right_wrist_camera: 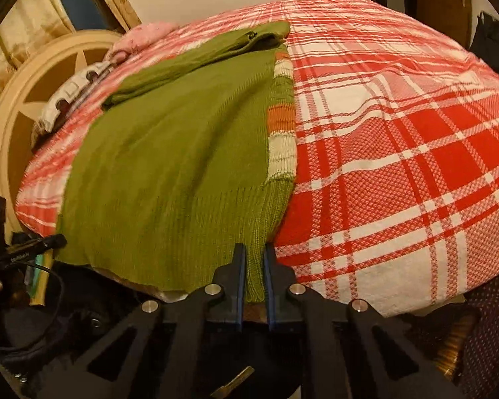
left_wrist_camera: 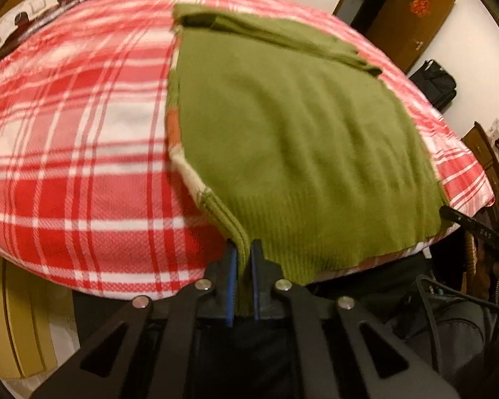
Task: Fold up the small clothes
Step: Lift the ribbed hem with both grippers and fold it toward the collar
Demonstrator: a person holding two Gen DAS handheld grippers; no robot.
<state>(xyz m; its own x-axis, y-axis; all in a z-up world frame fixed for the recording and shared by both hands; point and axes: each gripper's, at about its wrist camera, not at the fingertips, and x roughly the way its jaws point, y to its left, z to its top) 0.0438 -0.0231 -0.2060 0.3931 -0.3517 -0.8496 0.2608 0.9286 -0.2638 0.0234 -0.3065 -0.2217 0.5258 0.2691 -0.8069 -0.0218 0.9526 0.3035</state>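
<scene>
Lying flat on the bed [left_wrist_camera: 66, 126], the green knitted sweater [left_wrist_camera: 299, 139] stretches from the near edge toward the far edge, its ribbed hem hanging slightly over the near edge. One sleeve [right_wrist_camera: 196, 63] is folded across the upper part of the garment, and a striped band of orange, cream and green [right_wrist_camera: 281, 126] peeks out along one long side. The bed wears a red and white plaid cover [right_wrist_camera: 399, 153]. The left tongs [left_wrist_camera: 243, 252] are clamped on one near corner of the hem, the knit pinched between the blue pads. The right tongs [right_wrist_camera: 253, 259] are clamped on the other near corner, with the fabric running down between their fingers. A patterned pillow [left_wrist_camera: 33, 16] and a pink cloth [right_wrist_camera: 143, 36] sit by the far corner of the bed. A wooden door [left_wrist_camera: 412, 20] stands in the wall beyond, with a black bag [left_wrist_camera: 435, 83] on the floor near it
</scene>
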